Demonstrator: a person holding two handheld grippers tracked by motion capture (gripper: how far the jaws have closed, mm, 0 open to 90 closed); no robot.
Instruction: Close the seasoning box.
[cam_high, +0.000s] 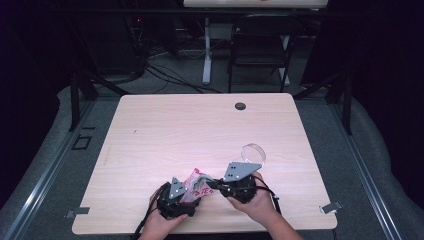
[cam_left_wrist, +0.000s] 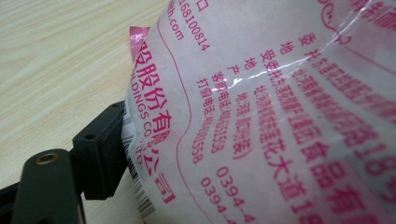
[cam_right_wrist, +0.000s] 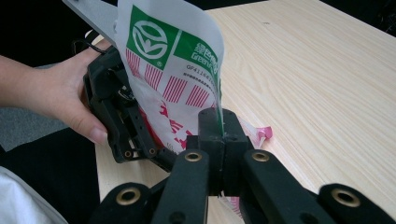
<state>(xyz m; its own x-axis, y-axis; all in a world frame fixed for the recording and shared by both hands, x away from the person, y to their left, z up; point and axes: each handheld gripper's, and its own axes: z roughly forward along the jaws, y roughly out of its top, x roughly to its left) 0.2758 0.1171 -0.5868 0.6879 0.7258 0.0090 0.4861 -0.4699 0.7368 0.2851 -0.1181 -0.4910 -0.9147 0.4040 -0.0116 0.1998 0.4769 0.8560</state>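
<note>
packet (cam_high: 196, 186) near table's front edge (cam_high: 200, 231), open tabletop beyond

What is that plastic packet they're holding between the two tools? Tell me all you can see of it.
The packet is a thin, glossy white plastic bag with pink Chinese print, pink stripes and a green logo patch. It stands crumpled above the near edge of the wooden table, pinched at one edge by the right gripper and held on the other side by the left gripper.
</note>
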